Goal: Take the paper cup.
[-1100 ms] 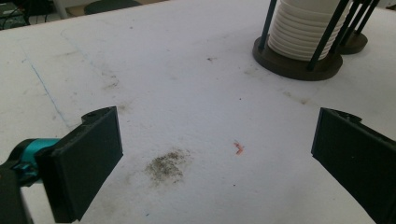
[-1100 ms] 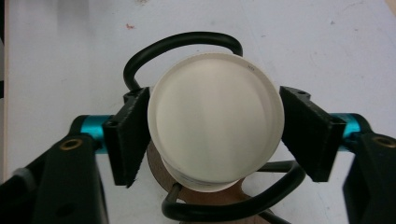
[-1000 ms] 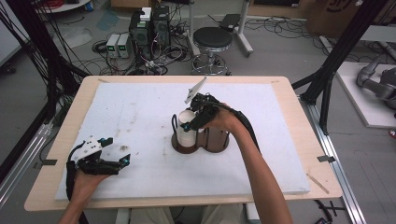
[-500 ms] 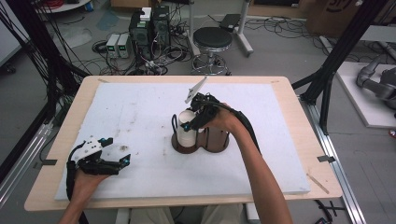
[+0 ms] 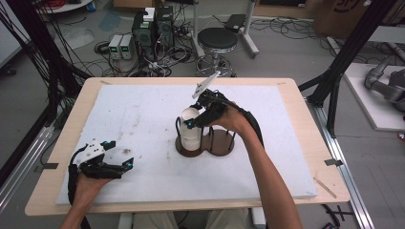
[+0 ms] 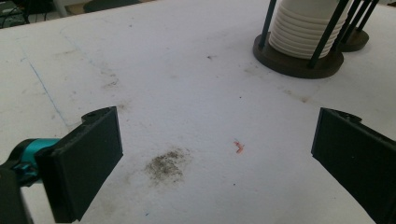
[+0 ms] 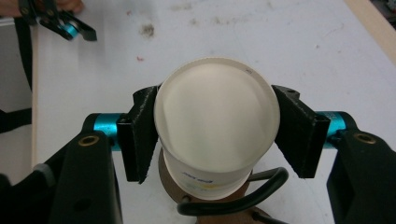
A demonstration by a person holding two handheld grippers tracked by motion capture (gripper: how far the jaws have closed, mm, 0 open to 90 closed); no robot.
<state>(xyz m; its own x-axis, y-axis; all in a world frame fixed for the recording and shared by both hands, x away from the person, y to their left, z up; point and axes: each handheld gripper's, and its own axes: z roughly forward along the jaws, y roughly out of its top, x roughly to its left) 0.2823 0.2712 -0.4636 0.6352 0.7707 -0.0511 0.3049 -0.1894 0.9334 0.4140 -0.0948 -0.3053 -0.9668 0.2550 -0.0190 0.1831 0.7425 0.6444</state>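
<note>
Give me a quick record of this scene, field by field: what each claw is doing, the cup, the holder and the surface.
right claw: shut on the top paper cup, jaws on either side just below its rim
paper cup: white, upright, opening up, above the stack
cup stack: white cups nested in the holder
holder: dark round base with black upright rods
left claw: open, holds nothing, near the front left of the board
surface: white foam board, smudged

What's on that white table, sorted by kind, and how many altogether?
Cup stacks: 1, the white cup stack
Cup holders: 1, the dark wooden holder
Handheld grippers: 2, the left gripper and the right gripper
Total: 4
</note>
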